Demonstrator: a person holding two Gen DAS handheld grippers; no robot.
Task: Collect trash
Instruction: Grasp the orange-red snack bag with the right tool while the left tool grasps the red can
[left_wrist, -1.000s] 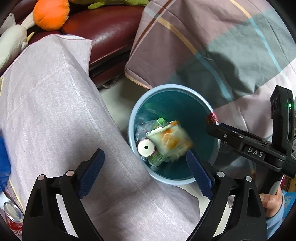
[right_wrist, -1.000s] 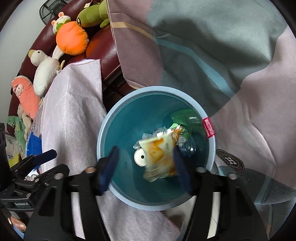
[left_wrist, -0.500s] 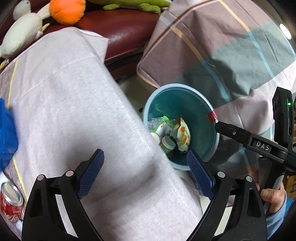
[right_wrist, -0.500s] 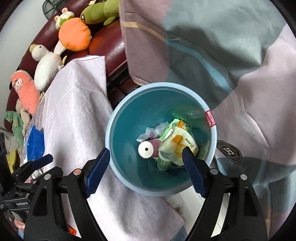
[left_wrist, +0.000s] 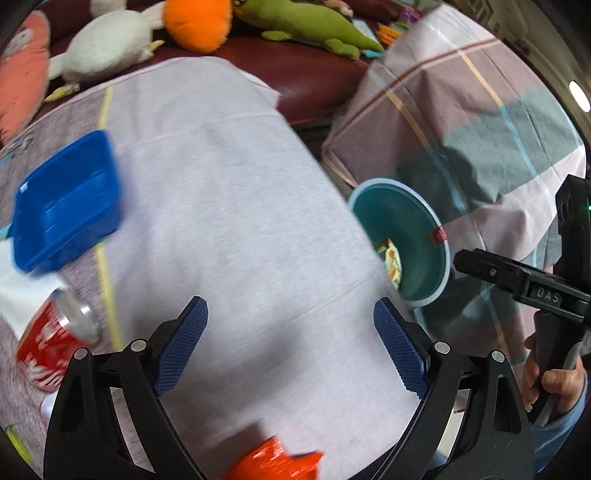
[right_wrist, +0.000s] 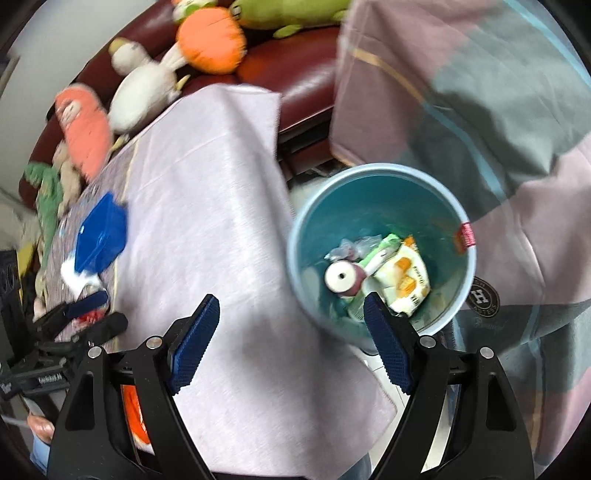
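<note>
A light-blue trash bin (right_wrist: 388, 206) stands on the floor beside the cloth-covered table (right_wrist: 221, 221). Inside it lie a yellow-and-white snack packet (right_wrist: 406, 277), a roll with a white end (right_wrist: 341, 277) and green wrappers. My right gripper (right_wrist: 291, 332) is open and empty, above the table's edge just left of the bin. My left gripper (left_wrist: 290, 343) is open and empty over the tablecloth (left_wrist: 240, 221). A red soda can (left_wrist: 48, 347) lies to its left, and an orange wrapper (left_wrist: 273, 461) shows below it. From here the bin (left_wrist: 413, 229) is off to the right.
A blue plastic box (left_wrist: 66, 199) sits on the table's left part beside white paper (left_wrist: 22, 291). Plush toys (right_wrist: 210, 40) line the dark red sofa (right_wrist: 295, 77) behind. A checked blanket (right_wrist: 480, 92) hangs beyond the bin. A hand (left_wrist: 554, 380) holds the right gripper's handle.
The snack packet dropped from between the right fingers into the bin. Both grippers swung left from the bin toward the table, bringing the red can, blue box and orange wrapper into view.
</note>
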